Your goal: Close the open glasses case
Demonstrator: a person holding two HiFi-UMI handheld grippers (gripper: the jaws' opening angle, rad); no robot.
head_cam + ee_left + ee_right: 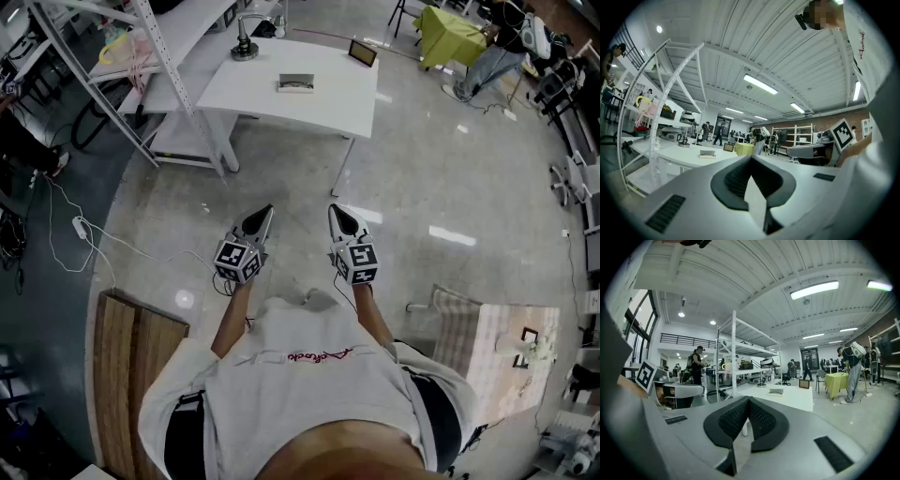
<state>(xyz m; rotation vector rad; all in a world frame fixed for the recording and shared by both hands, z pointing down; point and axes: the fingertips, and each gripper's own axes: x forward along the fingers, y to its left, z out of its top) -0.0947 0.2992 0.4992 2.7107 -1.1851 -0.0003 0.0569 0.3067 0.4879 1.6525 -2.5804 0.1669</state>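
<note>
Stepping up to the white rectangular table (328, 105), holding the left gripper (265, 216) and right gripper (335, 212) level, jaws closed on nothing, for pushing shut the pale oblong glasses case (296, 84) lying midway between its side edges.

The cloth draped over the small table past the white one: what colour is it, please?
The cloth is yellow-green, clearest in the head view.
</note>
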